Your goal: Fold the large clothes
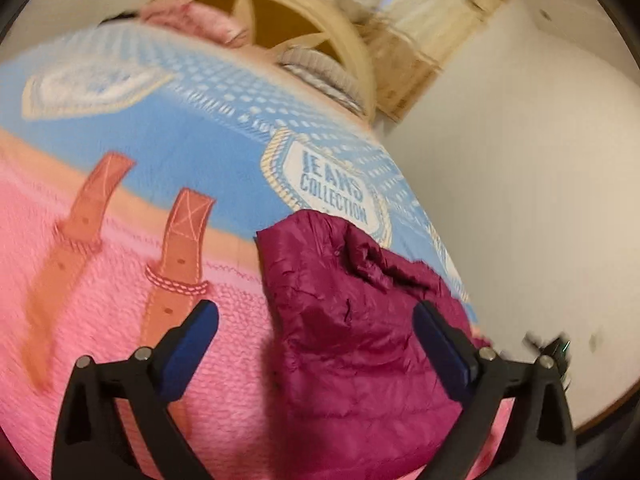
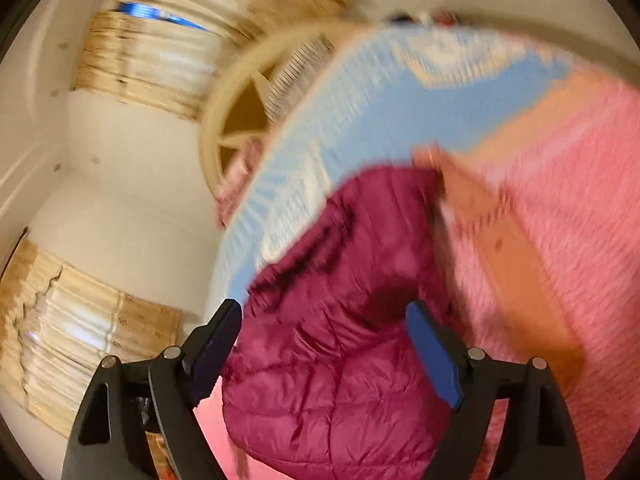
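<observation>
A maroon quilted puffer jacket (image 1: 360,320) lies bunched on a bed covered by a pink and blue blanket (image 1: 120,280). In the left wrist view my left gripper (image 1: 316,316) hangs open above the jacket's left part, holding nothing. In the right wrist view the same jacket (image 2: 340,340) fills the lower middle, and my right gripper (image 2: 324,316) is open above it, also empty. The right wrist view is blurred by motion. The blanket (image 2: 560,220) shows there at the right.
The blanket carries a "JEANS COLLECTION" badge (image 1: 332,192) near the bed's right edge. A cream round headboard (image 1: 304,20) with pillows stands at the far end. White walls and pale curtains (image 2: 160,52) surround the bed.
</observation>
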A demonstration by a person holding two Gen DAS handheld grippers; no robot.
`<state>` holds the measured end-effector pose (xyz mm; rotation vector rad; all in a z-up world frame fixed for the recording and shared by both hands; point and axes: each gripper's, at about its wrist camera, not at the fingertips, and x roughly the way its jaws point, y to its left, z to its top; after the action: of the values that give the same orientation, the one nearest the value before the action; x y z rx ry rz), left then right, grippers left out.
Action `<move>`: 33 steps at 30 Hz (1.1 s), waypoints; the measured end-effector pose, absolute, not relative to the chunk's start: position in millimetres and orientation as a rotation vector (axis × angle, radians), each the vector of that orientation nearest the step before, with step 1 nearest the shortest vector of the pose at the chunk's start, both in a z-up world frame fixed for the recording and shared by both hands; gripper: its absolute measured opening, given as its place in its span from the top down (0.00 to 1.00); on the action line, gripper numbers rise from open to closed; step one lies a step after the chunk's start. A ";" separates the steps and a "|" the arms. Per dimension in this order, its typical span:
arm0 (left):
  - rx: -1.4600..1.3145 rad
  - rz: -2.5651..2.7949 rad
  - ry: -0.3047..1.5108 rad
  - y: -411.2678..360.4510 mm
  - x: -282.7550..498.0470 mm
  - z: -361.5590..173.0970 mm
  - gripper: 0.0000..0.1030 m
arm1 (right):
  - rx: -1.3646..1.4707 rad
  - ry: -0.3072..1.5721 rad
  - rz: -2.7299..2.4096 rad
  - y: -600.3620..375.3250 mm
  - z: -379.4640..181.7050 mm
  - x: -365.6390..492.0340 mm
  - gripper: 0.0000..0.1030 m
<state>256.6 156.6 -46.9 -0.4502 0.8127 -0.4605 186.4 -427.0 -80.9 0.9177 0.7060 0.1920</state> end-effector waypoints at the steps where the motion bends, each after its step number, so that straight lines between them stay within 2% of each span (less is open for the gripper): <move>1: -0.405 -0.479 0.808 153.5 252.8 -47.7 0.03 | 0.848 0.700 0.161 -424.9 -72.5 183.6 0.18; 5: -0.257 -0.487 0.819 128.1 255.8 -64.9 0.03 | 0.411 0.776 0.075 -387.4 -60.7 198.6 0.18; 9: -0.248 -0.479 0.864 103.6 272.6 -89.1 0.03 | 0.291 0.870 0.082 -364.8 -90.1 227.0 0.18; 10: -0.243 -0.478 0.876 97.6 274.9 -94.0 0.04 | 0.271 0.889 0.092 -358.7 -98.9 232.2 0.24; 11: -0.229 -0.477 0.886 92.1 275.4 -96.7 0.07 | 0.239 0.911 0.099 -351.5 -106.0 235.0 0.46; 12: -0.199 -0.475 0.887 85.1 275.3 -99.2 0.11 | 0.196 0.939 0.083 -345.2 -111.3 240.5 0.60; 13: -0.172 -0.478 0.882 80.3 273.7 -100.8 0.25 | 0.151 0.966 0.063 -338.4 -115.9 243.0 0.76; 14: -0.158 -0.497 0.883 75.4 271.8 -102.0 0.45 | 0.137 0.963 0.060 -335.2 -117.4 242.9 0.81; 15: -0.146 -0.513 0.887 71.9 269.6 -102.6 0.54 | 0.129 0.950 0.058 -332.5 -116.2 241.2 0.84; 16: -0.119 -0.504 0.880 68.9 265.4 -101.4 0.73 | 0.118 0.933 0.047 -330.4 -112.2 235.5 0.88; 17: -0.102 -0.498 0.867 67.6 261.2 -99.4 0.84 | 0.106 0.910 0.034 -327.5 -107.4 228.8 0.90; 20: -0.111 -0.520 0.826 72.5 241.6 -84.8 0.90 | 0.111 0.830 0.030 -322.1 -84.3 206.2 0.92; 25: -0.098 -0.514 0.748 73.3 232.8 -46.1 0.90 | 0.139 0.679 0.013 -324.7 -29.3 197.1 0.92; 29: -0.155 -0.460 0.701 69.3 270.0 -9.6 0.90 | 0.108 0.597 -0.015 -325.3 5.0 228.7 0.92; 33: -0.184 -0.371 0.692 55.8 329.8 -0.8 0.90 | 0.047 0.579 -0.123 -327.7 7.4 284.9 0.92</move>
<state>329.8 55.8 -0.8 -0.1843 0.6915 -0.3715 284.9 -327.7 7.4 0.0469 0.5792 -0.1229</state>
